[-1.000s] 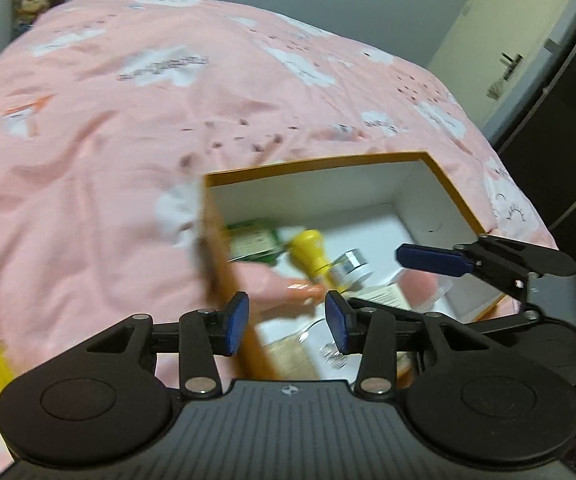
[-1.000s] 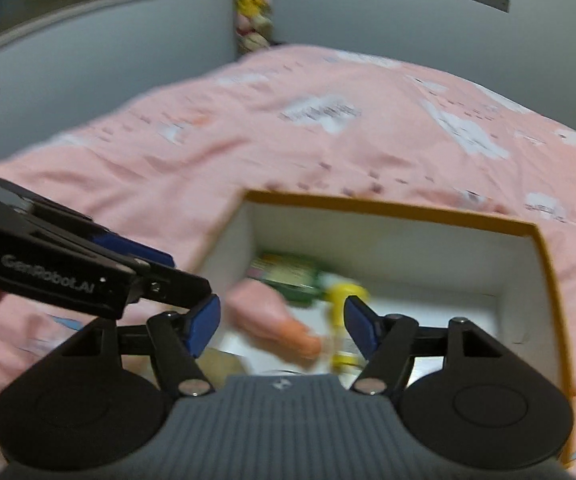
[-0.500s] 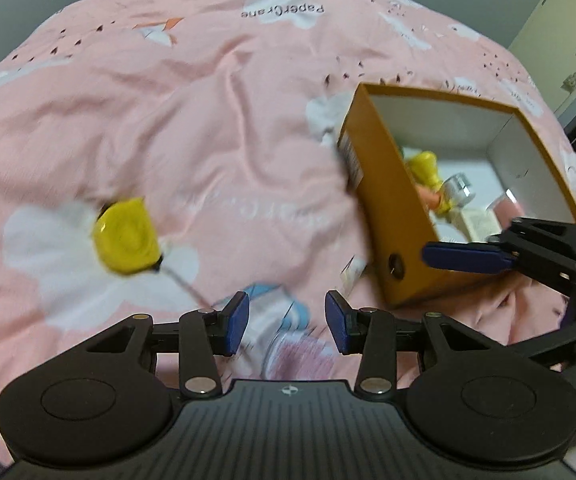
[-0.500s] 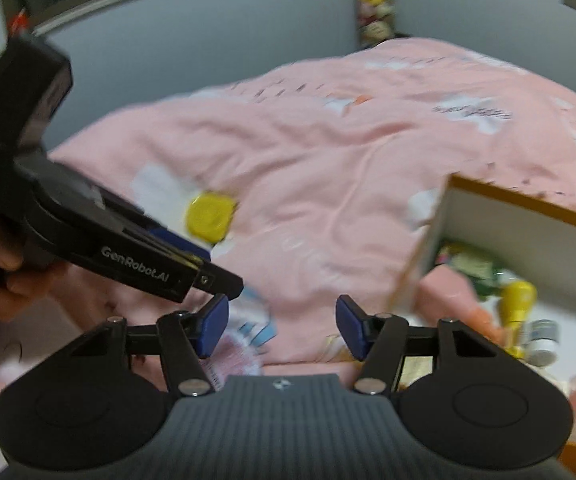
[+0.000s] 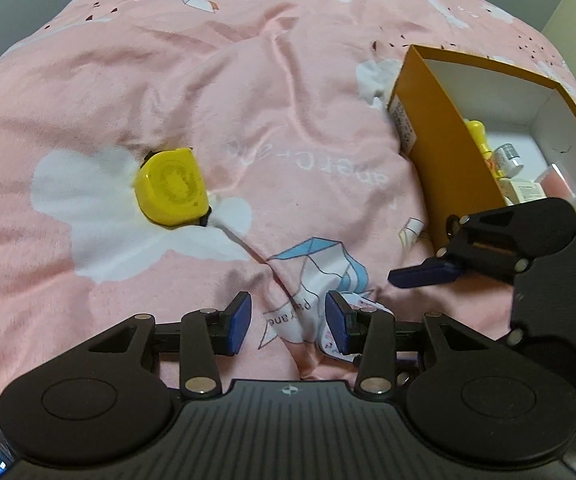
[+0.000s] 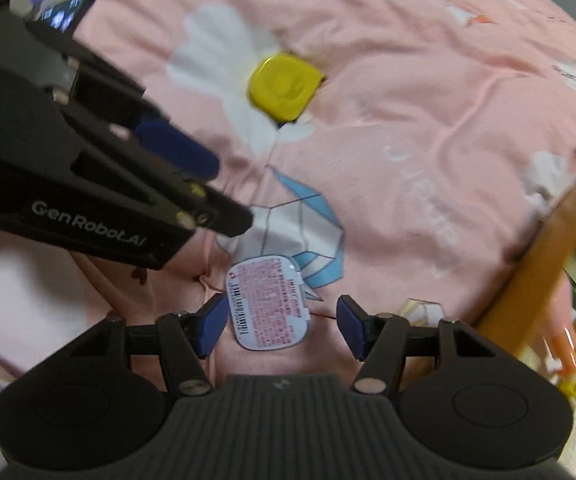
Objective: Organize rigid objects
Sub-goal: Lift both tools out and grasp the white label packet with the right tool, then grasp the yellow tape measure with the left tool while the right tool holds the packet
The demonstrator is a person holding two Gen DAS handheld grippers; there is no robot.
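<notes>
A yellow tape measure [image 5: 172, 188] lies on the pink bedspread, ahead and left of my open, empty left gripper [image 5: 288, 324]; it also shows in the right wrist view [image 6: 284, 86]. A small flat pack with a pink printed label [image 6: 270, 304] lies between the fingers of my open right gripper [image 6: 282, 328], not gripped. An orange box [image 5: 439, 156] with a white inside stands at the right and holds a yellow bottle [image 5: 477, 134], a small jar and other items. The right gripper shows in the left wrist view [image 5: 423, 276].
The bedspread [image 5: 248, 80] is soft and creased, with white flower and paper-crane prints. A small clear wrapper [image 6: 419, 312] lies by the box's near corner [image 6: 527, 268]. A phone screen [image 6: 66, 14] sits on the left gripper's body.
Both grippers have swung left and down, away from the box's inside toward the bedspread. The tape measure and the labelled pack came into view. Both stay open.
</notes>
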